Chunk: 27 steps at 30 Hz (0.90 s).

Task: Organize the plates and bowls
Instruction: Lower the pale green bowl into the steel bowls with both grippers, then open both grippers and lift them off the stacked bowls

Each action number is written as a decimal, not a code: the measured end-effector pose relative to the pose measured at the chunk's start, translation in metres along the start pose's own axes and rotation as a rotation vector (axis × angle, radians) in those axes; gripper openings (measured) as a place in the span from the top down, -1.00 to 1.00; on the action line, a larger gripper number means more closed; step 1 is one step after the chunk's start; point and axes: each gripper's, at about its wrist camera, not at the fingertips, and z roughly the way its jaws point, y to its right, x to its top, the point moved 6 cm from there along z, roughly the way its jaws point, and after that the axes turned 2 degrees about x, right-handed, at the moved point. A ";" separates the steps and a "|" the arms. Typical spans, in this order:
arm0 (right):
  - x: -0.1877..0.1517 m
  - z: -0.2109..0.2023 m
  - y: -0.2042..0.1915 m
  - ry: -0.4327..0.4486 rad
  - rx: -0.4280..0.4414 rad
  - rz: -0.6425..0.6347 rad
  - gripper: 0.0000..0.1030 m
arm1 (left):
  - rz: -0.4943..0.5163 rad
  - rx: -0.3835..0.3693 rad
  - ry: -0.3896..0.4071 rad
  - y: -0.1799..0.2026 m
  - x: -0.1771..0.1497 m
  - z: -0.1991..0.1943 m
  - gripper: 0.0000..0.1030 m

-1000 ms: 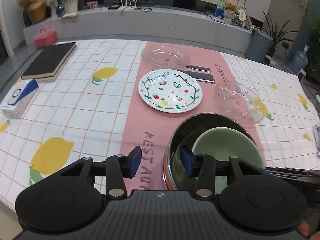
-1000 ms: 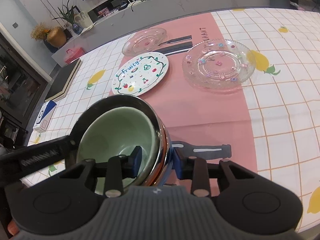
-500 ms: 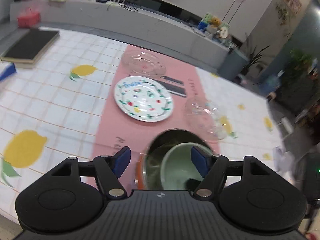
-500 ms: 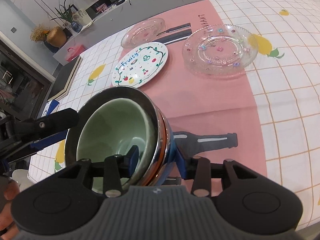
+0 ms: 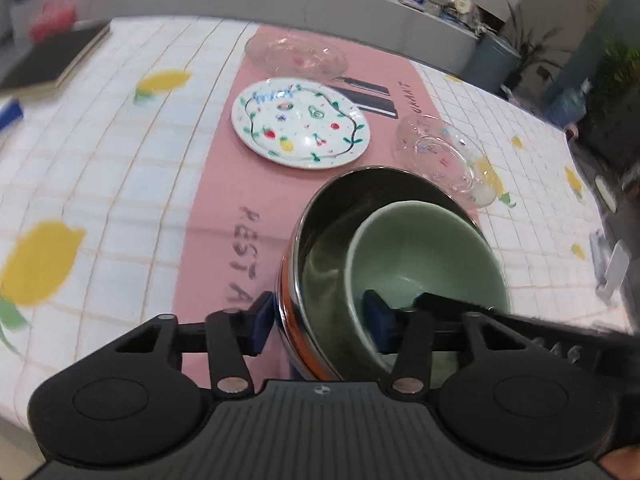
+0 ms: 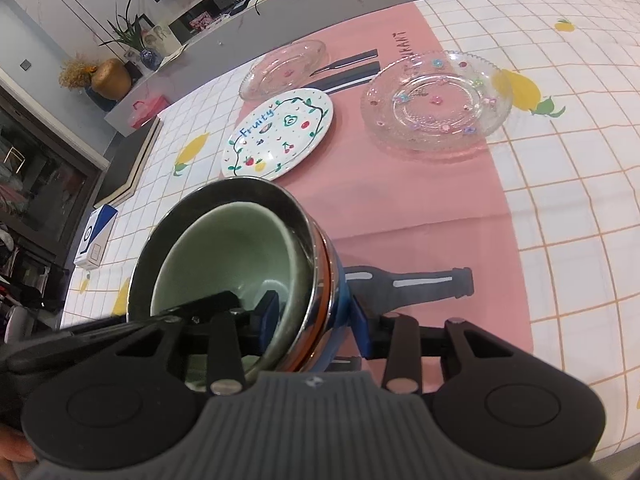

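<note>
**Bowls nested, both grippers at the rim**

Pale green ceramic bowl sat inside the shiny steel bowl on the pink table runner. We saw our left gripper spread across the stack's rim, one finger inside, one outside. Our right gripper straddled the opposite rim likewise; we could not tell whether either pinched. Beyond lay the white fruit-patterned plate.

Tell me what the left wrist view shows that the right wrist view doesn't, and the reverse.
Only the left wrist view shows the grey bin and water jug beyond the table. Only the right wrist view shows the gold vase, and the printed bottle on the cloth. Both show the green bowl nested in the steel bowl, the fruit plate, two glass plates, and each gripper straddling the bowls' rims.
</note>
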 end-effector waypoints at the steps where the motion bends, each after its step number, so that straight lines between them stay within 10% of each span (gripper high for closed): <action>1: 0.000 0.000 -0.001 0.002 -0.007 -0.004 0.26 | 0.002 0.003 -0.001 0.000 0.001 0.000 -0.02; 19: -0.006 0.024 -0.054 -0.065 -0.037 -0.112 0.29 | -0.060 0.077 -0.081 -0.048 0.017 -0.011 0.06; 27: -0.007 -0.006 -0.044 0.046 0.069 -0.063 -0.21 | 0.048 0.162 0.064 -0.032 0.029 -0.041 -0.31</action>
